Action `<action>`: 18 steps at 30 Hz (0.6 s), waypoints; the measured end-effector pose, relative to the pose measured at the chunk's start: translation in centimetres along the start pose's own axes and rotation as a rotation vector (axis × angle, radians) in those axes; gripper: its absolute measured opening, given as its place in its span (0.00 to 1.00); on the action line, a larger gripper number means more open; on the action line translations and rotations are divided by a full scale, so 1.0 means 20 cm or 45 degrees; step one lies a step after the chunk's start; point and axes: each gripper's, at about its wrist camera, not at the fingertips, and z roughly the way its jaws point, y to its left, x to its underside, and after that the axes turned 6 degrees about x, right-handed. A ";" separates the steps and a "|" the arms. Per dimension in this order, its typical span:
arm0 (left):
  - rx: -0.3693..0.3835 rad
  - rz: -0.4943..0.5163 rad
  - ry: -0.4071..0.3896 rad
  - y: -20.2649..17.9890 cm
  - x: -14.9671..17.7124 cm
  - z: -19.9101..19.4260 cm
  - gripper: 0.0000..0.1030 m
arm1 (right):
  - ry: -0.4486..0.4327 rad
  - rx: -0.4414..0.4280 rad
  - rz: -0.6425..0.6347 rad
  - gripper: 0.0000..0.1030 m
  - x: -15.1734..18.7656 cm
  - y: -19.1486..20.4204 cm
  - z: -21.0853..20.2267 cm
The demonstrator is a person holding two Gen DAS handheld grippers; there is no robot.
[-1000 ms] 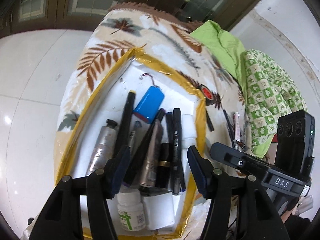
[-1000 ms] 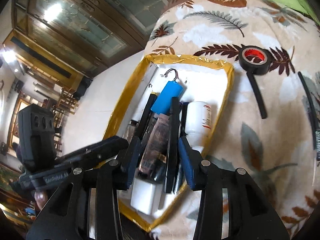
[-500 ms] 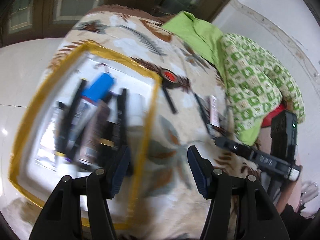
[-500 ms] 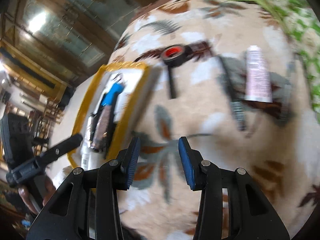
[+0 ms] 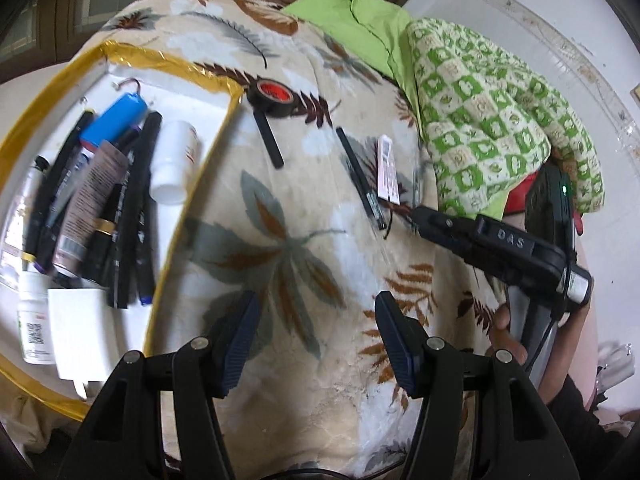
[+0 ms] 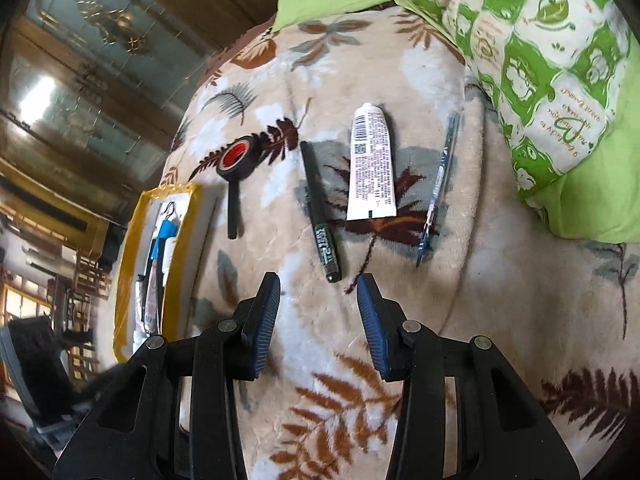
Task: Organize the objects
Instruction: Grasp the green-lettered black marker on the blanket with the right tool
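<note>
Left gripper [image 5: 316,332] parted, nothing held, right gripper [image 6: 318,312] parted and empty just short of black pen [image 6: 320,212], tape roll [image 6: 237,159], white tube [image 6: 371,164], blue pen [image 6: 438,188] laid on leaf-print blanket [image 6: 328,360], yellow-edged tray [image 5: 188,216] filled at left.

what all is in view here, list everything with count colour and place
tray: one, white with yellow tape rim, left on the blanket
items in tray: many; black pens, blue cylinder, white bottles, tubes
tape roll: one, black, red core, beside tray
black stick: one, below the roll
black pen: one, mid blanket
tube: one, white, right of that pen
blue pen: one, furthest right
blanket: one, beige, leaf print
green cloths: far right
left gripper: open, empty
right gripper: open, empty
</note>
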 end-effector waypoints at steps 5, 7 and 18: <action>0.006 -0.014 0.020 0.03 0.00 0.03 0.58 | 0.007 0.045 -0.059 0.39 -0.05 0.06 0.09; 0.008 -0.029 0.023 0.05 0.00 0.04 0.58 | 0.010 0.048 -0.080 0.39 -0.09 0.08 0.13; 0.027 -0.066 0.030 0.09 -0.03 0.05 0.58 | 0.043 0.075 -0.015 0.11 -0.08 0.06 0.25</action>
